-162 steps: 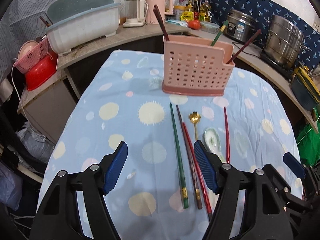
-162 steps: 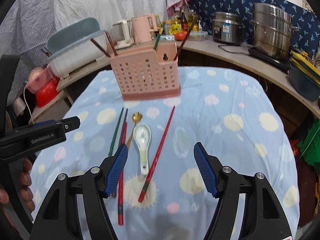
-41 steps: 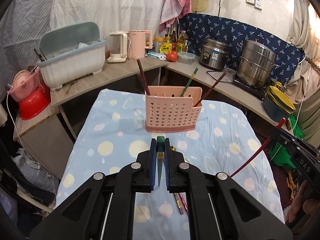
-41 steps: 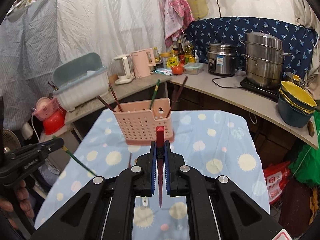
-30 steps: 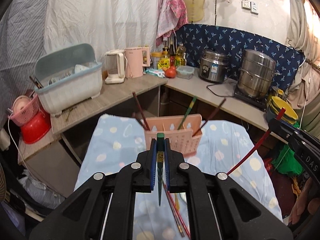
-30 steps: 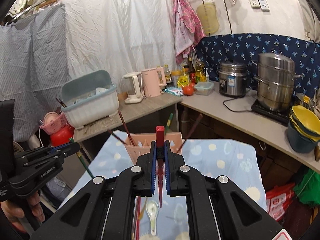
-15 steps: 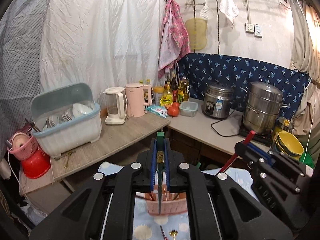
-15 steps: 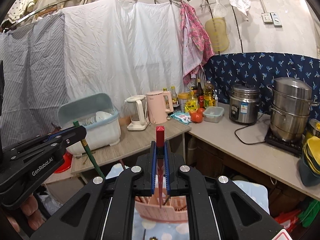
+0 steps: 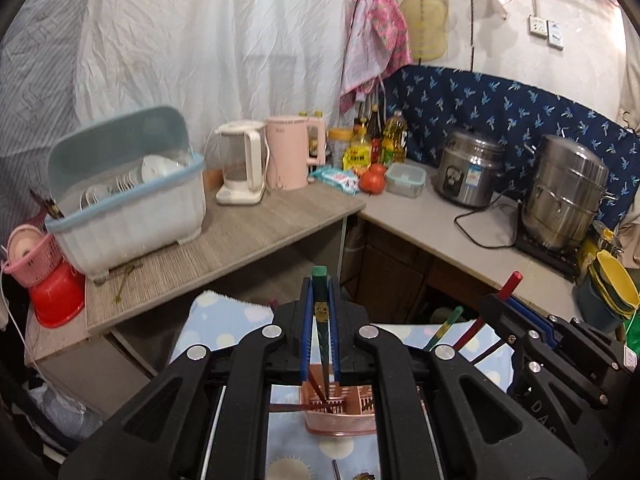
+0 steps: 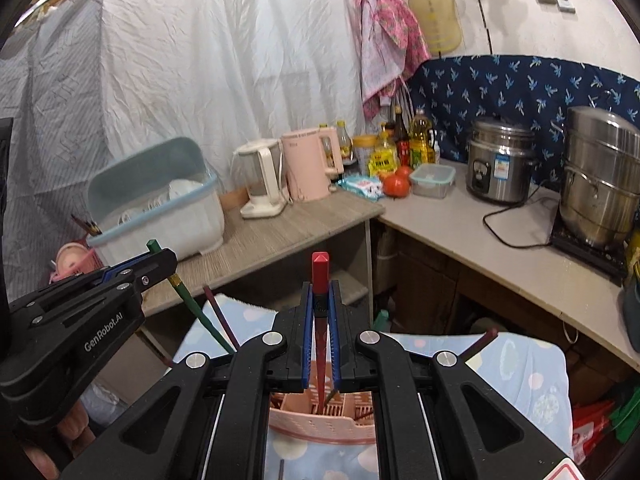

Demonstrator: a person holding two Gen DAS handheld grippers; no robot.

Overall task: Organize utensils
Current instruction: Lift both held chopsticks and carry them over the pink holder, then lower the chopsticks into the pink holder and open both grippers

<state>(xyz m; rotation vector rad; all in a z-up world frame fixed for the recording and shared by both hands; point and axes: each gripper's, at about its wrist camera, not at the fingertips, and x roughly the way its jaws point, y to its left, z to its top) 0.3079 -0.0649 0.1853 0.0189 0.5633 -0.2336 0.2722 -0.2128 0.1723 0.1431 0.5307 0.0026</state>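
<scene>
Both tongs are pinching 1 chopstick each: the left gripper (image 9: 320, 344) has its blue pads pressed on a green chopstick (image 9: 320, 280), and the right gripper (image 10: 320, 336) is pressed tight on a red chopstick (image 10: 320, 268). Each stick stands nearly upright with its lower tip down in the pink holder (image 10: 320, 416), which sits toward the far edge of the table (image 9: 216, 320) with the blue dotted cloth. The holder already has at least 3 other chopsticks leaning out of it at slants, a green one (image 9: 444, 328) and darker ones among them. From where I stand the main risk is crowding: 2 grippers are working over 1 small holder, just beside each other, and a bump between them could twist a stick in its pinch. If either stick is let go before its tip is properly inside a compartment, I'd expect it to tip over the rim and slide onto the cloth or off the far edge. The leaning chopsticks could also be knocked or levered, and the light holder might shift or topple if a tip catches a wall or a hole. I cannot tell which compartment each tip is in, as the gripper bodies hide most of the holder.
</scene>
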